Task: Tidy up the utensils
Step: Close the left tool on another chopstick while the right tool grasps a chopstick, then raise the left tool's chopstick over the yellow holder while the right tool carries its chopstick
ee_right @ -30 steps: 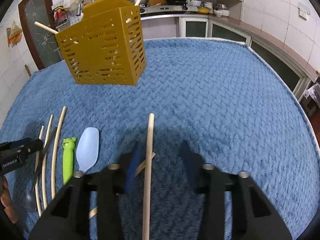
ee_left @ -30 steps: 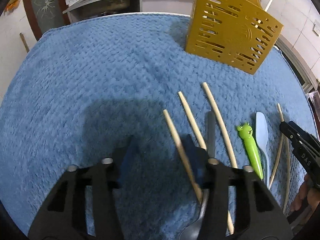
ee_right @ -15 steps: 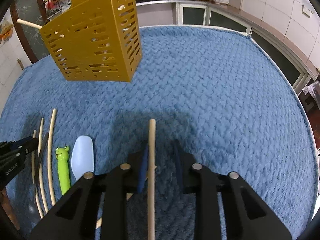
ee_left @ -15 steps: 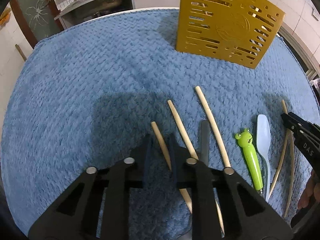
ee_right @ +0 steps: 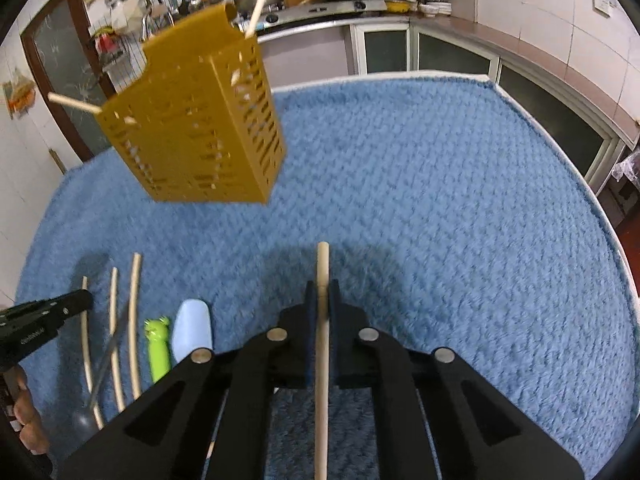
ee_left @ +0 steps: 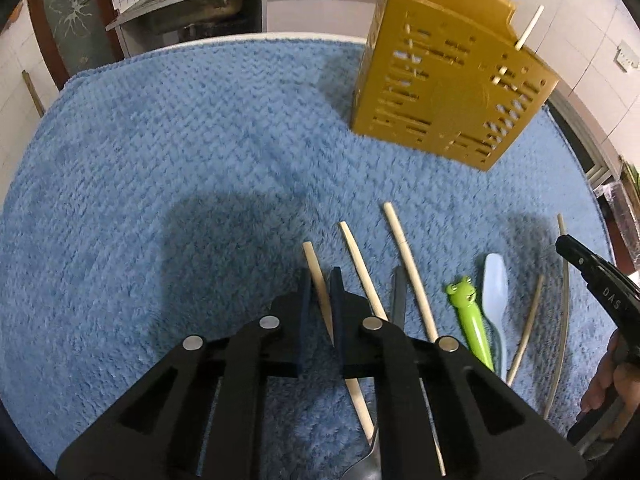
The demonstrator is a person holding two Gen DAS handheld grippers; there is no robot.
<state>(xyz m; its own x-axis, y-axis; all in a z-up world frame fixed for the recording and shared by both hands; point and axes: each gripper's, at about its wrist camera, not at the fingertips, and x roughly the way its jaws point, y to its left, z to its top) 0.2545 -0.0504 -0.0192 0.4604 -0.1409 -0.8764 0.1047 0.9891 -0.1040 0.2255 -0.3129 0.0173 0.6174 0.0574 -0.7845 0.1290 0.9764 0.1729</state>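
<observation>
Now both tongs (ee_left: 320, 280) (ee_right: 322, 292) have clamped chopsticks (ee_left: 316, 272) (ee_right: 322, 280).

Claw-mounted views, angled down, shared holder (ee_left: 448, 80)

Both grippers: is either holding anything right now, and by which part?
Each holds one wooden chopstick near its far end: the left gripper on the leftmost chopstick, the right gripper on a lone chopstick.

White tiled walls (ee_right: 520, 8), kitchen counter (ee_right: 460, 24); glass-panelled door (ee_right: 60, 60), blue fleece tabletop (ee_right: 440, 200)
</observation>
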